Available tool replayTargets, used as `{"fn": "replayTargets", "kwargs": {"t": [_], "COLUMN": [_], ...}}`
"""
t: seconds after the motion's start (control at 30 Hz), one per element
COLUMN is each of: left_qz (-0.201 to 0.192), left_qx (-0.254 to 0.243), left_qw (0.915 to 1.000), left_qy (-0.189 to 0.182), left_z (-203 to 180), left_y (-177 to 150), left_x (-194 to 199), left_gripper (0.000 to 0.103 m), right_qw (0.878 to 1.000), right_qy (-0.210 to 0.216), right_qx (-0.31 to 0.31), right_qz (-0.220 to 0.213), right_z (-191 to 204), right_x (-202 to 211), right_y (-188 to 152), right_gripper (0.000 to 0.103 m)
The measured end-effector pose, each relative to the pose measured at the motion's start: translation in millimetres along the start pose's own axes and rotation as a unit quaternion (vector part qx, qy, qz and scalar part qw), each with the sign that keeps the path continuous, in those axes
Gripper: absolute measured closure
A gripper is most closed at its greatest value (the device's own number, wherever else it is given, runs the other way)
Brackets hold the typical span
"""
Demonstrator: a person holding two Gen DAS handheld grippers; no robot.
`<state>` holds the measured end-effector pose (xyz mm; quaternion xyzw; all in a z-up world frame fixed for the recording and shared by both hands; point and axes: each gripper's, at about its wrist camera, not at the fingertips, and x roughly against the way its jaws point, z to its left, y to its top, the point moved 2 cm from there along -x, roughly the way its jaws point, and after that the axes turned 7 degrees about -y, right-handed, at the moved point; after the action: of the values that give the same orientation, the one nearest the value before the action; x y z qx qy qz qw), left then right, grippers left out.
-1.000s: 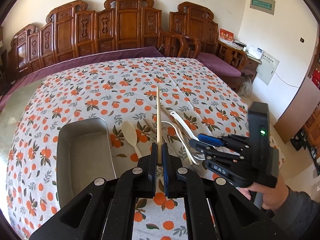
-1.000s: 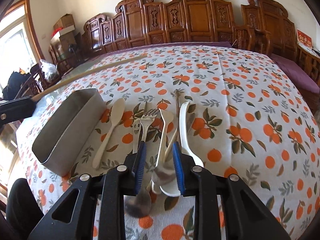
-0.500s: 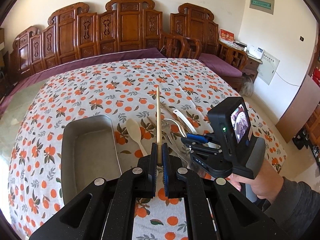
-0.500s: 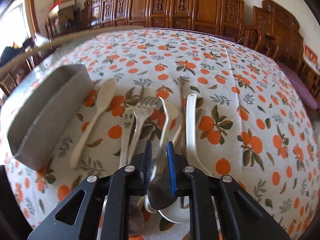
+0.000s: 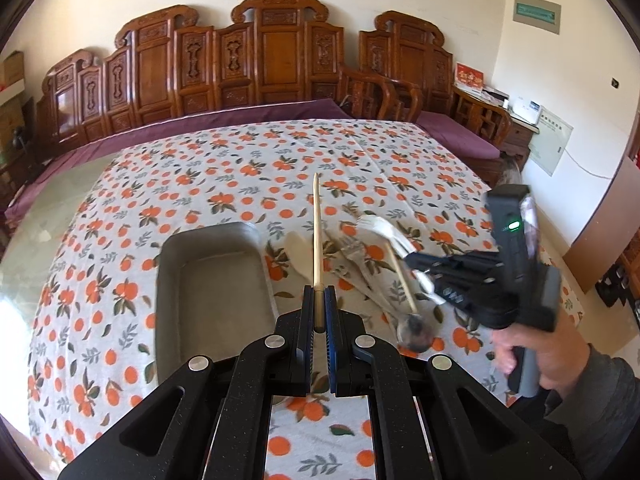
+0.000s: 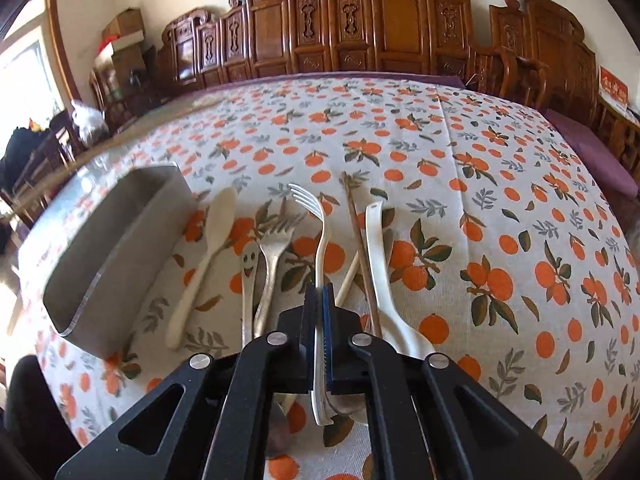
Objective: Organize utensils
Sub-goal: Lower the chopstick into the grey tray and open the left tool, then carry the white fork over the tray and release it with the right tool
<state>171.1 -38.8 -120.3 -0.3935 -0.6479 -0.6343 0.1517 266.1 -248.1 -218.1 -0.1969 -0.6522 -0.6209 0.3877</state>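
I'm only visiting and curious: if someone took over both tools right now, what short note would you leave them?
Left hand-held gripper: shut on a light wooden chopstick, held above the table.
Right hand-held gripper: shut on a white plastic fork.
Grey rectangular metal tray: nothing in it.
On the orange-print tablecloth: cream wooden spoon, metal fork, smiley-face metal utensil, dark chopstick, white ladle-style spoon.
Done: nothing placed. Left: all utensils.

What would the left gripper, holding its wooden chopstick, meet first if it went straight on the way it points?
Probably the orange-patterned tablecloth: the left gripper points down past the grey metal tray and pale wooden spoon, though depth is unclear.
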Motion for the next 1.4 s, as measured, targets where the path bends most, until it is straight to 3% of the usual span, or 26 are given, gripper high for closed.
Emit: {"fn": "replayTargets", "kwargs": {"t": [0.2, 0.5, 0.77, 1.27, 1.4], "left_qz": [-0.001, 0.002, 0.039, 0.061, 0.052], "left_qx": [0.018, 0.026, 0.041, 0.059, 0.064], "left_qw": [0.9997, 0.9984, 0.9959, 0.9948, 0.9952], "left_qy": [0.019, 0.051, 0.071, 0.057, 0.051], "left_z": [23, 48, 69, 75, 78], "left_y": [-9, -21, -34, -47, -46], "left_x": [3, 2, -15, -14, -12], "left_gripper": [0.099, 0.099, 0.099, 0.099, 0.086], "right_qw": [0.999, 0.997, 0.998, 0.998, 0.998], "right_qy": [0.021, 0.05, 0.05, 0.057, 0.064], "right_qx": [-0.027, -0.046, -0.027, -0.016, -0.019], "right_qz": [-0.025, -0.03, -0.029, -0.022, -0.02], "right_z": [-6, -7, 6, 24, 31], "right_x": [19, 28, 28, 29, 33], "right_y": [7, 5, 3, 1, 2], "right_gripper": [0.099, 0.099, 0.099, 0.099, 0.099]}}
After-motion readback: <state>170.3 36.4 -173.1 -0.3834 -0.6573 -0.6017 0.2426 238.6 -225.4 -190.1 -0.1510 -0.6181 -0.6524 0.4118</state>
